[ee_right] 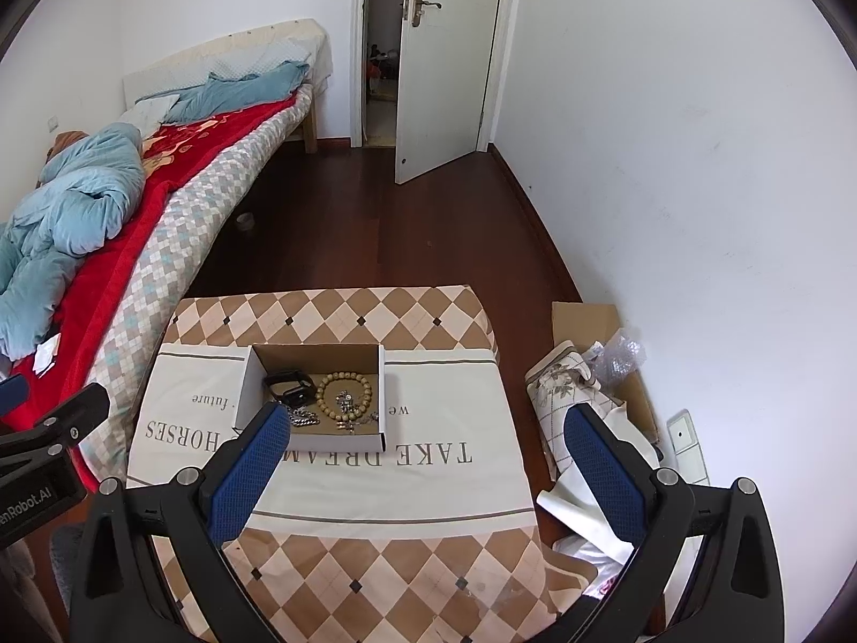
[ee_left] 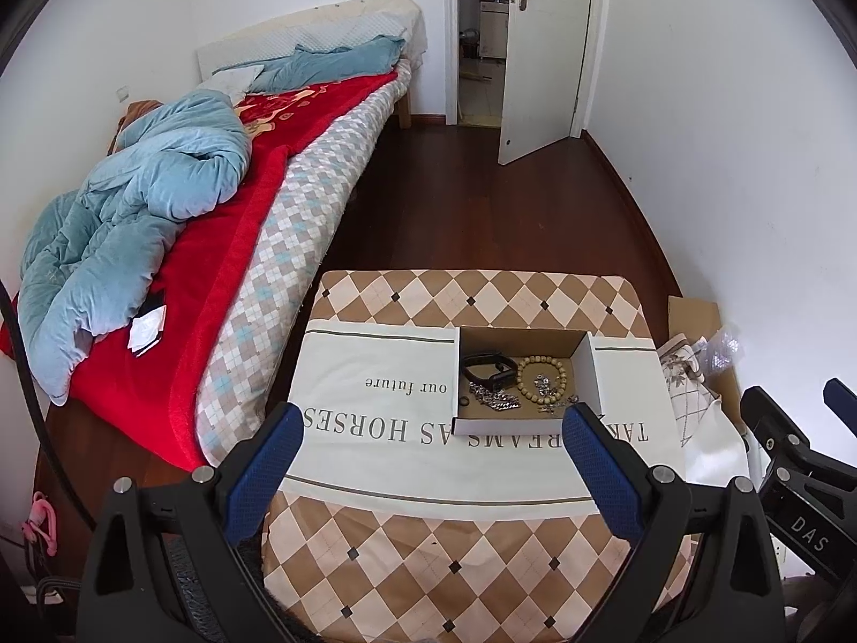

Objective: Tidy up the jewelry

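Note:
A small open cardboard box point(ee_left: 592, 375) stands on a white printed cloth on a checkered table point(ee_left: 428, 552). In it lie a black band point(ee_left: 490, 367), a wooden bead bracelet point(ee_left: 541, 378) and silver chain pieces point(ee_left: 495, 403). The same box point(ee_right: 243, 391), band point(ee_right: 289, 384) and beads point(ee_right: 343, 394) show in the right wrist view. My left gripper point(ee_left: 434, 428) is open and empty, just short of the box's near edge. My right gripper point(ee_right: 423, 431) is open and empty, above the cloth to the right of the box.
A bed with a red blanket point(ee_left: 177, 316) and blue quilt point(ee_left: 134, 214) runs along the left. Cardboard, patterned fabric and plastic wrap point(ee_right: 589, 391) lie on the floor right of the table. An open door point(ee_right: 444, 59) is at the back.

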`<action>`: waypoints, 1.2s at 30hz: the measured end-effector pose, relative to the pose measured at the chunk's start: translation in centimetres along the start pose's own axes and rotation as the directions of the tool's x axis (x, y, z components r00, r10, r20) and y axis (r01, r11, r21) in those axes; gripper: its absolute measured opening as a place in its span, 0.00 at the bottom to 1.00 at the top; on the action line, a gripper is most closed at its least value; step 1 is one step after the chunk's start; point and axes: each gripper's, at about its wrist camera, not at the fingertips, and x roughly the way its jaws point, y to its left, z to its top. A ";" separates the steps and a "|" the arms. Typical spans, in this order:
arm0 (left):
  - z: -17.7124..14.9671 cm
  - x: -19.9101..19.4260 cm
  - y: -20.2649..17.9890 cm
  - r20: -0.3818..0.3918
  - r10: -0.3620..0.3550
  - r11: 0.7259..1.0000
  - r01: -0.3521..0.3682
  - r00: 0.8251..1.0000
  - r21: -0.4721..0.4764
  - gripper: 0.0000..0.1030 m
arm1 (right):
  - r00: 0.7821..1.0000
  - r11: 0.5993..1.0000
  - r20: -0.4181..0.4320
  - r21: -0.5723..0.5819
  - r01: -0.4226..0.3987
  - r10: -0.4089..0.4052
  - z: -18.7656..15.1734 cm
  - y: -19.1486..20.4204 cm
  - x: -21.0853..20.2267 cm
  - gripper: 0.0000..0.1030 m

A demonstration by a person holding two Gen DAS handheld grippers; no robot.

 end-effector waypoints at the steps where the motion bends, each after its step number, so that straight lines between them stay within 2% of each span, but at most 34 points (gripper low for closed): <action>1: 0.0 0.0 0.0 0.001 0.000 1.000 0.000 1.000 0.001 0.96 | 1.000 1.000 0.000 -0.002 0.002 -0.002 0.0 -0.1 -0.2 1.00; 36: -0.4 -0.6 -0.4 0.007 -0.001 1.000 0.001 1.000 0.006 0.96 | 1.000 1.000 -0.003 -0.006 -0.016 0.016 -0.8 0.4 -1.0 1.00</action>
